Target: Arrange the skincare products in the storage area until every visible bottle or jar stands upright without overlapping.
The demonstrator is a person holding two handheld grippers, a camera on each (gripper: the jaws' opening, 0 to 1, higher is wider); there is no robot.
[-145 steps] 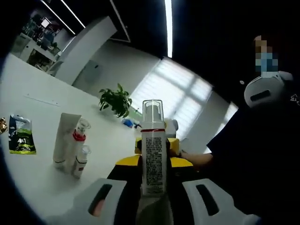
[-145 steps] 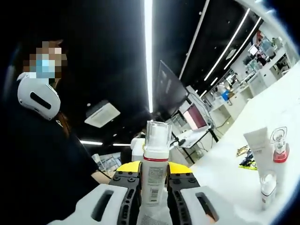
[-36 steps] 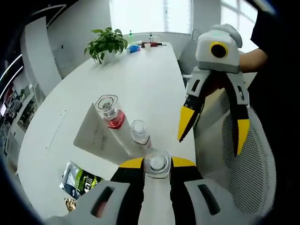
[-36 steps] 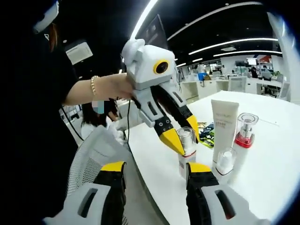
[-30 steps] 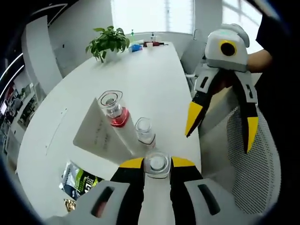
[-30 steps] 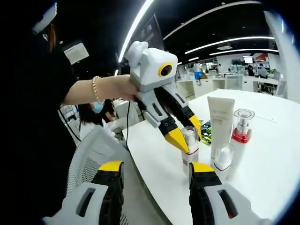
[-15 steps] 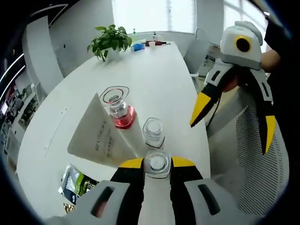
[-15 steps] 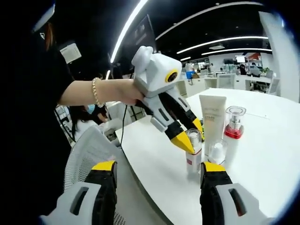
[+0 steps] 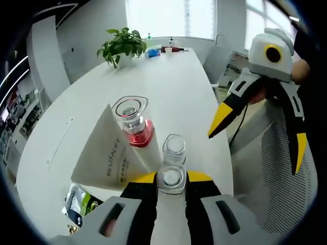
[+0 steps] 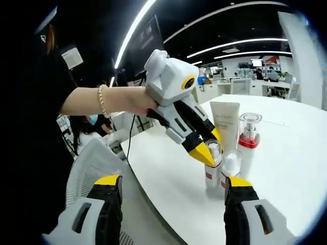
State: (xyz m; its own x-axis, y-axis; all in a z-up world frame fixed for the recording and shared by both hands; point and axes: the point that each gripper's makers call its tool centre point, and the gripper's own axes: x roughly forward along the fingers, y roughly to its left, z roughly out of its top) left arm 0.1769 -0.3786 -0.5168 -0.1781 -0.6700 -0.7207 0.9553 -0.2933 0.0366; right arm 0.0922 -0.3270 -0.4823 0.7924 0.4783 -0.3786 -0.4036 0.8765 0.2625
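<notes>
My left gripper [image 9: 171, 178] is shut on a white pump bottle [image 9: 171, 177] with a clear cap, seen from above between the yellow jaws. In the right gripper view this bottle [image 10: 213, 173] stands upright with its base at the table, the left gripper [image 10: 213, 150] clamped on its top. Just beyond it stand a small clear-capped bottle [image 9: 174, 146], a taller bottle with a red collar [image 9: 134, 121] and a white tube [image 9: 108, 159]. My right gripper [image 10: 172, 179] is open and holds nothing; it hovers off the table's edge [image 9: 254, 153].
The white table [image 9: 168, 81] stretches away with a potted plant [image 9: 121, 44] and small items at its far end. A green sachet [image 9: 76, 205] lies beside the tube. A mesh chair [image 9: 278, 178] stands past the table edge. A person's hand [image 10: 125, 99] holds the left gripper.
Both grippers held the pump bottle at first; the right one has let go and stands open. The left gripper has brought the bottle down close beside the small bottle.
</notes>
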